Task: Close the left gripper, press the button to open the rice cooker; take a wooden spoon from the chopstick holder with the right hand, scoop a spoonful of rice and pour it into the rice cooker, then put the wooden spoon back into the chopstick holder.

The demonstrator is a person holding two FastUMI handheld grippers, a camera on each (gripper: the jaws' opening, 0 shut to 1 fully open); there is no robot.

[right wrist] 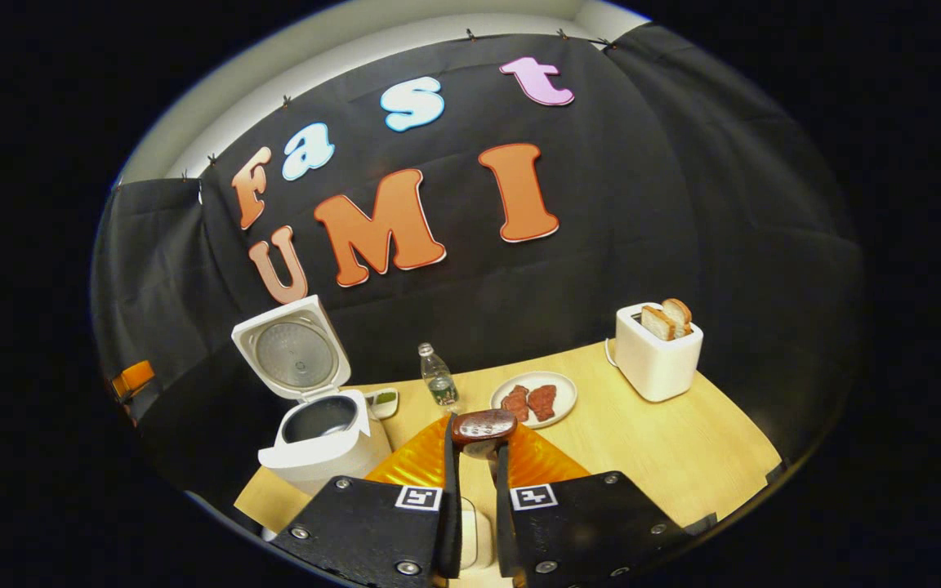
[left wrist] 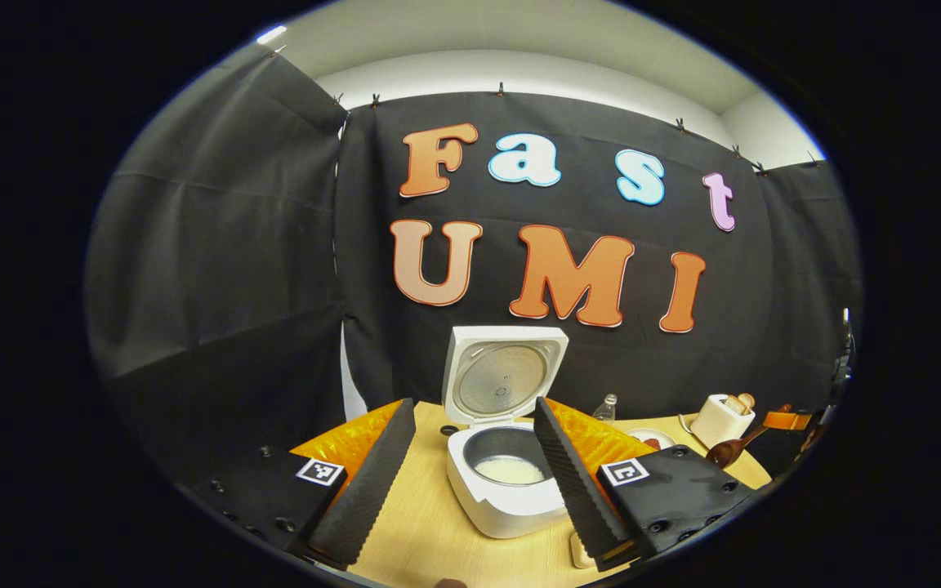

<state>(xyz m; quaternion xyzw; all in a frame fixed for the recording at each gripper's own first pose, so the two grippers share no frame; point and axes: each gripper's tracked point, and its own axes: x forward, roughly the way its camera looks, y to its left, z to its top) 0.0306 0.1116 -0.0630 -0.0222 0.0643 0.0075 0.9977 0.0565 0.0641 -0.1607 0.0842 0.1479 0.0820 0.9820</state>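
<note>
Black cloth is walling in the booth behind a pale wooden table (right wrist: 683, 457). On that table the rice cooker (left wrist: 503, 490) is standing with its lid (left wrist: 503, 376) swung up toward the far wall, and a low layer of rice (left wrist: 510, 470) is lying in the grey inner pot.

In the left gripper view, the left gripper (left wrist: 470, 425) is hanging over the near edge of the table with its two ribbed fingers spread wide and nothing between them; the open cooker is sitting just beyond and between the fingertips. Far to the right in that view, the wooden spoon (left wrist: 728, 452) is showing with its bowl low and its handle rising toward an orange gripper part at the picture's edge, near the white toaster (left wrist: 720, 419).

In the right gripper view, the right gripper (right wrist: 477, 437) is gripping the wooden spoon (right wrist: 483, 429): both fingers are pressing close on its neck, and the dark bowl is sitting right at the fingertips, facing up. The cooker (right wrist: 323, 441) is standing to the left of this gripper, near it. Beyond the spoon, a small bottle (right wrist: 438, 377) and a plate (right wrist: 562, 398) of reddish slices are resting on the table, and the toaster (right wrist: 657, 353) with bread is standing far right.
</note>
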